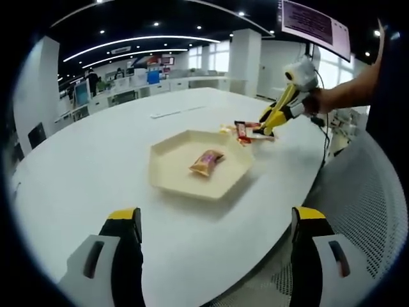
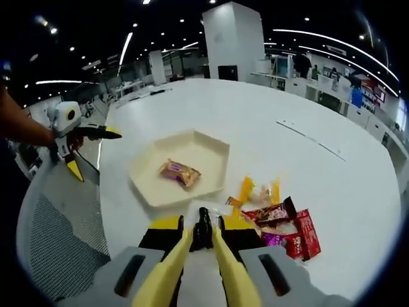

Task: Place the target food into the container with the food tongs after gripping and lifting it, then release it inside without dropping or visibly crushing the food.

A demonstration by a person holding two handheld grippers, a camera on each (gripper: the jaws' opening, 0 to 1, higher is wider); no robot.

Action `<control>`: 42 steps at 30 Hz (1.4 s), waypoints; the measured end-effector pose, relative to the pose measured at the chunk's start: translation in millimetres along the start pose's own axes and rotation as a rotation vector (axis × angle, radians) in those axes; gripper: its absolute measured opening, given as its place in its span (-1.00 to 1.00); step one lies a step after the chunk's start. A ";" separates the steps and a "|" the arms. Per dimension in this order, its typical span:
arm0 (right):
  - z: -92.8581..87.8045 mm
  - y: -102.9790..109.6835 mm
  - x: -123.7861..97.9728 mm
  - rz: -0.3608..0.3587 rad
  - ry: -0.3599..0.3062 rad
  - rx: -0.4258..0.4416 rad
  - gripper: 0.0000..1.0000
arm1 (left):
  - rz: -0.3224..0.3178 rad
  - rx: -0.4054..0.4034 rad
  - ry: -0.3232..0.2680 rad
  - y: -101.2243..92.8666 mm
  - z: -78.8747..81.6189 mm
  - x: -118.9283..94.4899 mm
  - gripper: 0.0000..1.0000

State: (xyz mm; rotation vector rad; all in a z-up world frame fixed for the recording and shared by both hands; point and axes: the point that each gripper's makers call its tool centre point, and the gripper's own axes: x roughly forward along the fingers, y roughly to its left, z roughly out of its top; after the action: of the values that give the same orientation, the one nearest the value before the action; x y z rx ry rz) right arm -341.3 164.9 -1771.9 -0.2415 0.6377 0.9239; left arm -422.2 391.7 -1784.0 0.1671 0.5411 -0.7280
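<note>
My right gripper (image 2: 202, 238) is clamped on the yellow food tongs (image 2: 203, 265), whose dark tips sit together just short of the snack pile (image 2: 281, 227): I count about four wrapped packets there, two orange and two red. My left gripper (image 1: 216, 220) is spread wide with nothing between its jaws. One orange packet (image 1: 206, 162) lies inside the single hexagonal tray (image 1: 167, 178) on the white table (image 1: 83, 173).

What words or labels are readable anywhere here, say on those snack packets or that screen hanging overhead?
None can be read.
Hanging screen: lines of text, too small and blurred.
Snack wrappers on the table: print too blurred.
Packet in the tray: print too blurred.
</note>
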 end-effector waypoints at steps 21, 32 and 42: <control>24.2 -8.6 -6.2 -0.009 -0.016 -0.034 -0.60 | 0.005 0.002 -0.008 0.6 2.0 -0.8 0.87; 40.0 -8.3 -4.4 -0.006 -0.032 -0.046 -0.59 | 0.015 0.017 -0.010 3.4 1.3 0.6 0.99; 57.7 -0.4 6.8 0.019 -0.038 -0.074 -0.59 | 0.023 -0.005 -0.031 6.1 4.7 -0.6 0.99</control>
State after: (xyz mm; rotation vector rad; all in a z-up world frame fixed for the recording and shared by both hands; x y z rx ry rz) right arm -314.6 195.5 -1730.3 -0.2833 0.5721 0.9690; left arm -416.5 395.1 -1779.9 0.1570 0.5107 -0.7054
